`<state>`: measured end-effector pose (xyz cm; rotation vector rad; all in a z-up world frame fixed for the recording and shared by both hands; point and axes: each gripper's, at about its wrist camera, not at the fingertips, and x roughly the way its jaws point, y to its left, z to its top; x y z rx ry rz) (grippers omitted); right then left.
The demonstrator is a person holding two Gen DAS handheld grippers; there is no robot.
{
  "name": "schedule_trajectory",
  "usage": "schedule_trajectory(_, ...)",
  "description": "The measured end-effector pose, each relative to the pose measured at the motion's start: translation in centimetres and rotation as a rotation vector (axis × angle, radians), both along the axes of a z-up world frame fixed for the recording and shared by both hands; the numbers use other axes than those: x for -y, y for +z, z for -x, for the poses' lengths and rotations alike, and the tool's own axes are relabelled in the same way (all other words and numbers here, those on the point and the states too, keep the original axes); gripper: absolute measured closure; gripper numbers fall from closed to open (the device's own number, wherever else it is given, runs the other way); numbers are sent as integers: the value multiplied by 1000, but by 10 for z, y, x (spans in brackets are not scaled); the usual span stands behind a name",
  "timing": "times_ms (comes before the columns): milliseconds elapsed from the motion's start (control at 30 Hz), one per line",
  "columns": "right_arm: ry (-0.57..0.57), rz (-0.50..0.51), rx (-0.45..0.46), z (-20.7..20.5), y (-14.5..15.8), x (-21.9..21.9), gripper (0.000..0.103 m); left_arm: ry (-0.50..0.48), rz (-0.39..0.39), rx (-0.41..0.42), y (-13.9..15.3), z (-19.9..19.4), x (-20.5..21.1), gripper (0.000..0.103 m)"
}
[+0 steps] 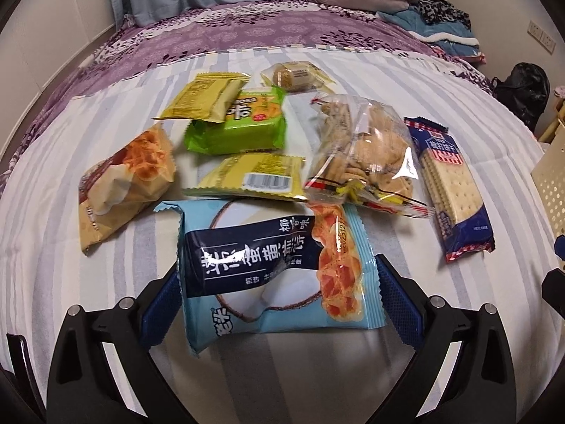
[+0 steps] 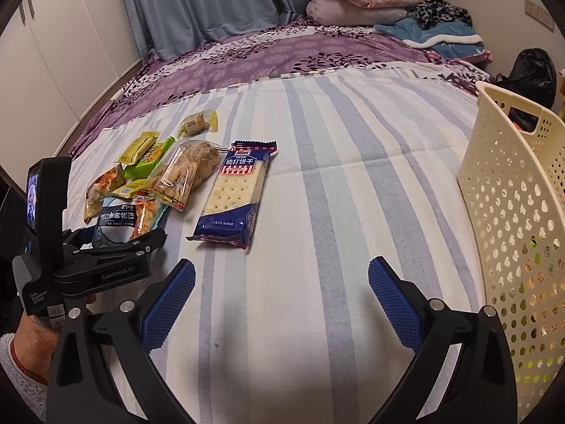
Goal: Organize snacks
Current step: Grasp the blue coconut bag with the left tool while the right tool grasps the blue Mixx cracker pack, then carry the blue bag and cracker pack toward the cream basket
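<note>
Left gripper (image 1: 279,293): fingers spread either side of the light-blue plastic snack packet (image 1: 275,272). Right gripper (image 2: 282,300): fingers spread, empty, near the cream perforated plastic basket (image 2: 512,212).

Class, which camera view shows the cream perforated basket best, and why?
The right wrist view: the basket fills its right side, showing wall, rim and handle cutout. The left wrist view catches only a sliver of its perforated wall at the right edge.

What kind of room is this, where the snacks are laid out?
Most likely a bedroom: the snacks lie on a bed with a striped sheet, folded quilts are piled at its far end, and curtains hang behind.
</note>
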<state>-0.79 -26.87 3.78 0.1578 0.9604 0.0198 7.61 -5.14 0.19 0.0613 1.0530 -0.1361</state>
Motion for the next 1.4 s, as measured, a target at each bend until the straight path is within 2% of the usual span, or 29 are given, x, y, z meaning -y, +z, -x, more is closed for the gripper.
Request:
schedule_trajectory(133,7,6,4,-6,-1,-3,5,24,10,18,5,4,-12,10)
schedule_trajectory(500,62,47,21,-51,-7,-25,5,66,39,60,28,11,-38,10)
schedule_trajectory(867,102,127,-13,-90,-29,-52,6,74,70,86,43,24,-46,10)
schedule_trajectory(967,102,133,-20,-94,-33,-54,13,74,74,90,46,25,-46,10)
schedule_trajectory(1033,102,132,-28,-96,-36,-55,24,73,78,92,47,26,-46,10)
schedule_trajectory(1100,98,137,-34,-97,-39,-54,30,72,80,93,49,26,-46,10)
schedule_trajectory(1200,105,160,-18,-95,-40,-55,36,70,84,98,51,28,-46,10)
schedule_trajectory(1233,110,169,-13,-94,-39,-55,44,70,84,99,52,28,-45,10)
schedule_trajectory(1333,115,167,-11,-92,-37,-55,56,66,86,105,55,29,-43,10)
schedule_trajectory(1400,114,151,-14,-92,-35,-52,58,63,88,109,57,30,-43,10)
